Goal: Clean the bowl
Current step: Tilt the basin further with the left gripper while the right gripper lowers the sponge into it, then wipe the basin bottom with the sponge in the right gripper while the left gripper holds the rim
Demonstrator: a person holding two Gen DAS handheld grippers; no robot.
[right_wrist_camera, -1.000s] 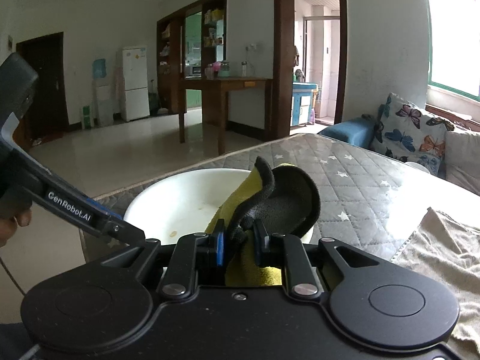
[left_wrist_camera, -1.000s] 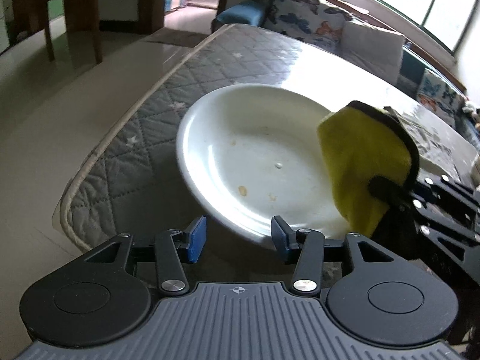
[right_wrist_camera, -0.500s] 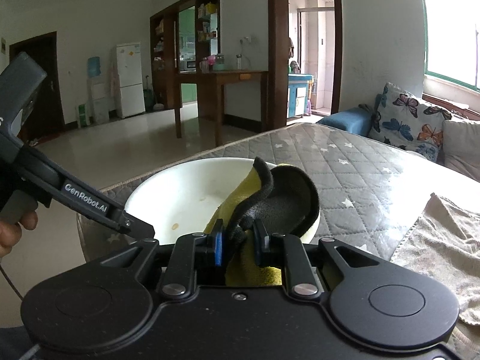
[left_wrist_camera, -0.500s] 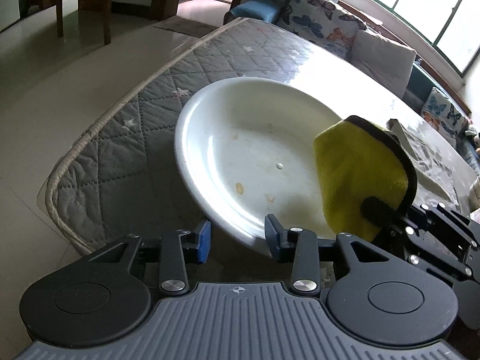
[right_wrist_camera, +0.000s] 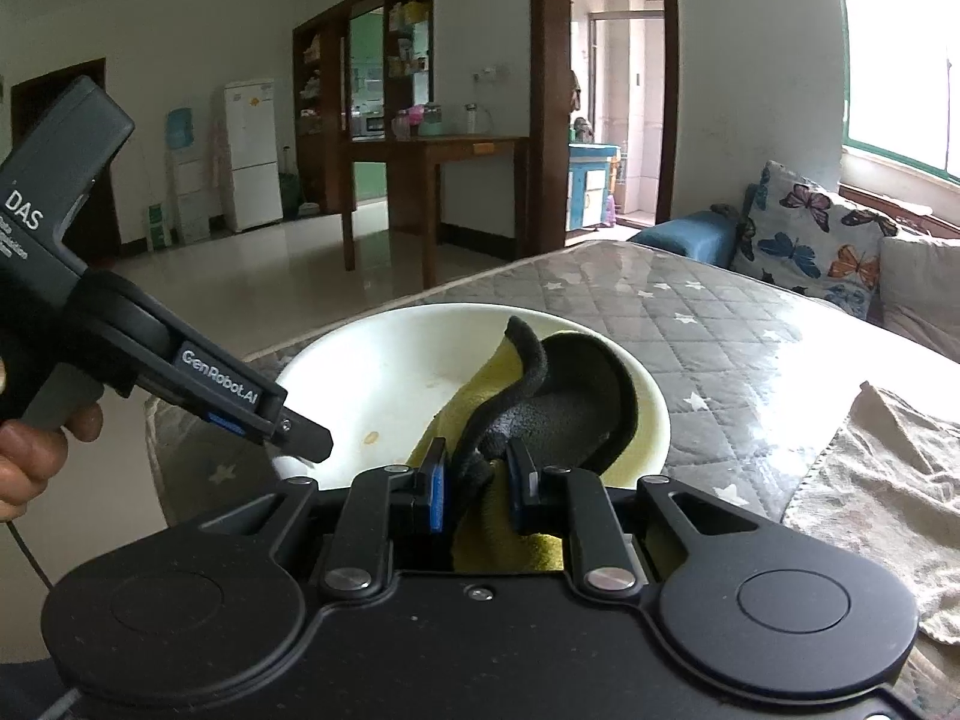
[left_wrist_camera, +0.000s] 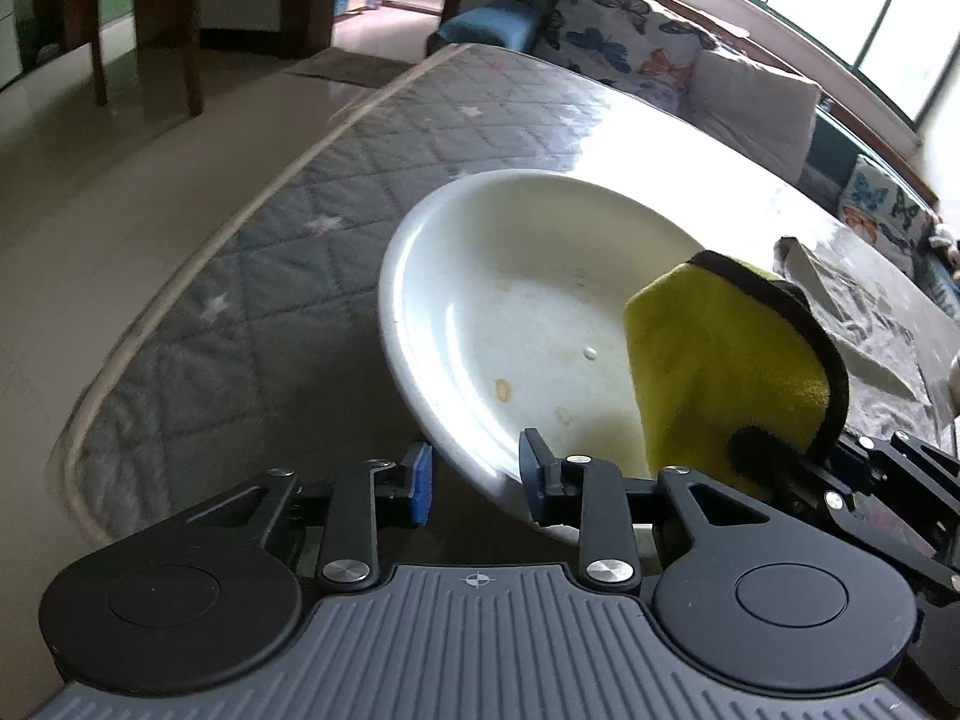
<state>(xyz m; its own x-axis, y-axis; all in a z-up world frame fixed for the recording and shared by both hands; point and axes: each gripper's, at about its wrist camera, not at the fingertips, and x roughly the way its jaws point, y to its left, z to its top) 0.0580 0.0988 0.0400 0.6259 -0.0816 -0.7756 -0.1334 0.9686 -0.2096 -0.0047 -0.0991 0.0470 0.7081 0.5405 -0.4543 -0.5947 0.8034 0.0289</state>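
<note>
White bowl (left_wrist_camera: 510, 312) sits at the near-left corner of the star-quilted grey mattress (left_wrist_camera: 288, 276), crumbs inside. Left gripper (left_wrist_camera: 474, 480) has its fingers straddling the bowl's rim, whether gripping I cannot tell. Right gripper (right_wrist_camera: 474, 480) pinches a yellow cloth (right_wrist_camera: 480, 378) over the bowl. Only the right view shows "GenRobot.AI", "DAS", a fridge (right_wrist_camera: 252, 156).

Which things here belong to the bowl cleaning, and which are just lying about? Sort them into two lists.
For the job:
white bowl, food specks inside
yellow cloth, clamped in the right gripper
left gripper, jaws straddling the bowl's rim

Lying about:
grey towel on the quilted table cover
butterfly cushion
</note>
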